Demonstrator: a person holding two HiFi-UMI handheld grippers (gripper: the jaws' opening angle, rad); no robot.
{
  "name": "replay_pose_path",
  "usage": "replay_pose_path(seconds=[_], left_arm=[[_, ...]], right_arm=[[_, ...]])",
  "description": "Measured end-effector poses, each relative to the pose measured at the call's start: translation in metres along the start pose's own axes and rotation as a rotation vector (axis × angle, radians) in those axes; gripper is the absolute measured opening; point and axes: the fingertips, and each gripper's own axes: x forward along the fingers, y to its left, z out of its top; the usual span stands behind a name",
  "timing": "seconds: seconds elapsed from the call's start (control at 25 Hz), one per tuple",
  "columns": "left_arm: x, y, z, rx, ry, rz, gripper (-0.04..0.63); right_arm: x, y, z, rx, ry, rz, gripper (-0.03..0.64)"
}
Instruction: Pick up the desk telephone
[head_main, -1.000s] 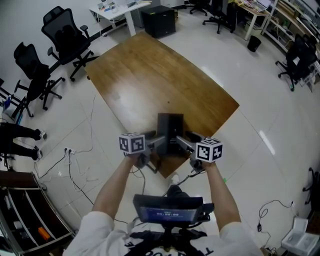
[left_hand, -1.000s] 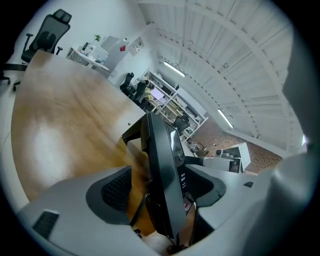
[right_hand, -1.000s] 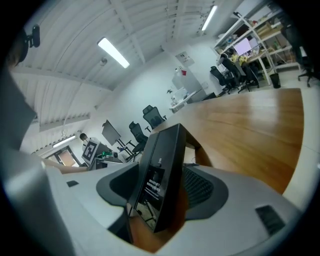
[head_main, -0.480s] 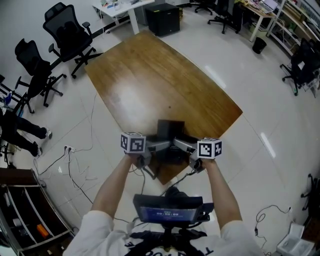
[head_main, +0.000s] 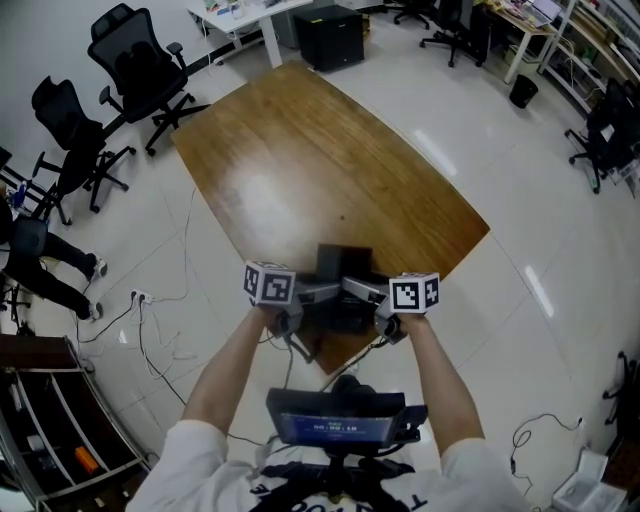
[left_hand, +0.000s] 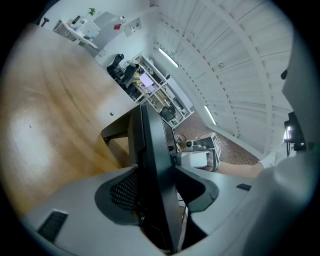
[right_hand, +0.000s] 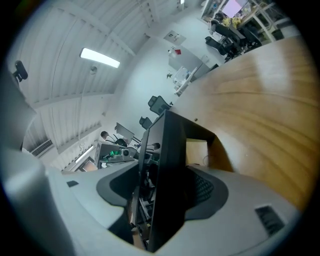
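1. Head view: black desk telephone (head_main: 340, 262) at the near end of the wooden table (head_main: 300, 150), close to the edge and flanked by both grippers.
2. Left gripper (head_main: 322, 292) reaching in from the telephone's left side, with its marker cube (head_main: 268, 283) just behind. Right gripper (head_main: 358, 288) reaching in from the opposite side, with its own cube (head_main: 414, 293).
3. Left gripper view: telephone seen edge-on as a dark slab standing between the jaws. Jaws just drawn closer together, with mesh-textured pads (left_hand: 122, 192) against the slab's faces. Clamped on the desk telephone.
4. Right gripper view: same slab between the jaws, key side towards the left jaw. Jaws likewise just closed inward, with pads (right_hand: 202, 190) pressed to the body. Clamped on the desk telephone too.
5. Impossible to tell from any view whether the base is off the wood or resting on it.
6. Surroundings in the head view:
   - black office chairs (head_main: 135, 65) beyond the table's far left corner;
   - dark cabinet (head_main: 335, 25) past the far end;
   - loose cables (head_main: 150, 335) on the pale floor to the left;
   - a person's legs (head_main: 45, 270) at the left edge.
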Motion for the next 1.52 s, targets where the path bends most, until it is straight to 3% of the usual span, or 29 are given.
replay_pose_path(seconds=[0.12,0.56,1.52], left_arm=[[0.001,0.001,-0.001,0.004,-0.002,0.011,0.206],[-0.004,-0.001,0.004,-0.004,-0.061,0.017,0.198],[-0.036,-0.064,0.021,0.162,-0.115,-0.014,0.196]], right_arm=[[0.002,-0.004,0.001,0.021,-0.014,-0.015,0.249],[0.000,0.000,0.005,0.025,-0.073,-0.001,0.238],[-0.025,0.070,0.018,-0.173,-0.181,-0.005,0.236]])
